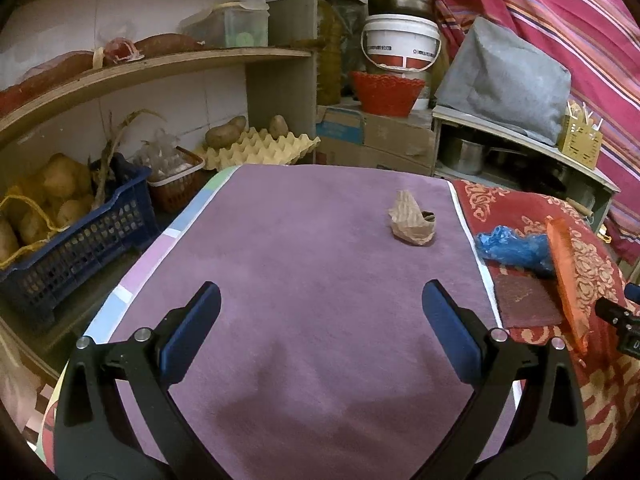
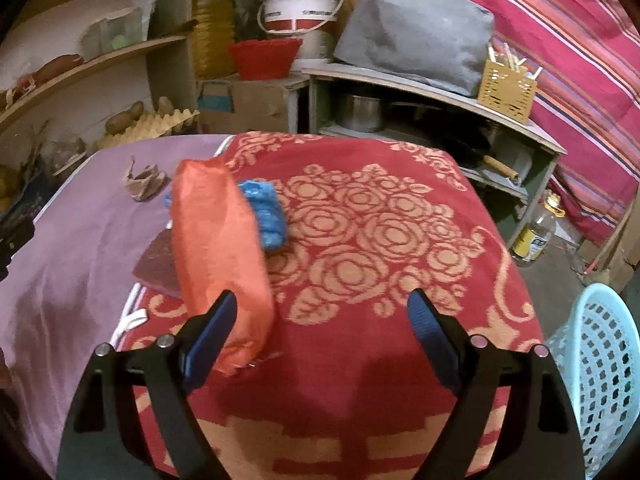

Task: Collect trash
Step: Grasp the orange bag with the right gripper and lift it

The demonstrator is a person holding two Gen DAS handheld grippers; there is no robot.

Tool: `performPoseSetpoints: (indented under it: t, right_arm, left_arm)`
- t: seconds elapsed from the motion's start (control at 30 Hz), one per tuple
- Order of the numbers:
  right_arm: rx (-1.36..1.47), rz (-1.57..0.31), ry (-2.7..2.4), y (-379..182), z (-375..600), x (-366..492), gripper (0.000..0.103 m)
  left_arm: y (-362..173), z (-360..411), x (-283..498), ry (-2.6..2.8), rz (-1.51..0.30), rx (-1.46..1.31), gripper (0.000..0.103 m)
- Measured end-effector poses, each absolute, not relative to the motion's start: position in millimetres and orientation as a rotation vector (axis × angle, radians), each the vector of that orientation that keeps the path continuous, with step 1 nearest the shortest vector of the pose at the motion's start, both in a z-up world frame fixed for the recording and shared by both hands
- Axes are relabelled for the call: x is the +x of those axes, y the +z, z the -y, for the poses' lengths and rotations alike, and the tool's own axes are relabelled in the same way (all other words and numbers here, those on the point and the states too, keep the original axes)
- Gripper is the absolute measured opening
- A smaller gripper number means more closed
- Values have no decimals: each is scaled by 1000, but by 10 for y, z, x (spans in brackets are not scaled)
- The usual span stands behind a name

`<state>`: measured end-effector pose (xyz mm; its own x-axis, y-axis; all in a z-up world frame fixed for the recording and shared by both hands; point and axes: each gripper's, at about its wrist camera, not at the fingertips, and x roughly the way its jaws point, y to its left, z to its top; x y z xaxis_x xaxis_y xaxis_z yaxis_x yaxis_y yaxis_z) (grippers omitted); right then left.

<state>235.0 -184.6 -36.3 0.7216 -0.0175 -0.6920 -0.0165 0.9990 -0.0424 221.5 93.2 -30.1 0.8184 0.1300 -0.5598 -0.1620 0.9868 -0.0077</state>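
Progress: collection looks barely begun, as far as these views show. Three candidate trash items lie on the covered surface: crumpled brown paper (image 1: 412, 220) on the purple cloth (image 1: 304, 280), a crumpled blue plastic piece (image 2: 264, 216) on the red patterned cloth (image 2: 380, 240), and an orange mesh bag (image 2: 220, 256). A dark reddish flat pad (image 2: 158, 266) sits at the seam between the two cloths; whether it counts as trash cannot be told. A light blue perforated basket (image 2: 604, 368) stands off the right edge, likely the receptacle; its contents are not visible. Left gripper (image 1: 320, 304): jaws wide apart, nothing between them, hovering above the purple cloth, brown paper ahead and to the right, well apart. Right gripper (image 2: 322, 312): jaws wide, holding nothing; the near end of the orange mesh bag is just beside its left finger (image 2: 210, 340), contact uncertain. Orientation of the bag: elongated, long axis running from the near end by that finger away towards the blue plastic, leaning slightly left in the right wrist view; its far end overlaps the blue piece. Judgement: all pieces remain to be picked up
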Motion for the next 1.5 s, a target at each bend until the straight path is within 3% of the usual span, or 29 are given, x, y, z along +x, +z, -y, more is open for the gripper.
performPoseSetpoints:
  t: [0.43, 0.57, 0.67, 0.73, 0.87, 1.5]
  right_arm:
    - [-100, -891, 85, -633, 1574, 2524, 82]
    - [-65, -904, 137, -651, 1600, 2531, 68]
    - [-74, -898, 188, -635, 1537, 2489, 47]
    - [-81, -897, 211, -627, 1489, 2465, 28]
    - [-80, -888, 234, -603, 1455, 2434, 13]
    - [76, -815, 97, -343, 2615, 2240, 11]
  left_arm:
    - [-223, -947, 2265, 155, -558, -81, 97]
    - [-210, -932, 2278, 169, -560, -73, 97]
    - [-202, -923, 2284, 159, -562, -94, 97]
    - [-199, -876, 2289, 150, -570, -94, 97]
    - [-179, -734, 2287, 139, -577, -61, 97]
    - [-268, 394, 2481, -49, -679, -40, 97]
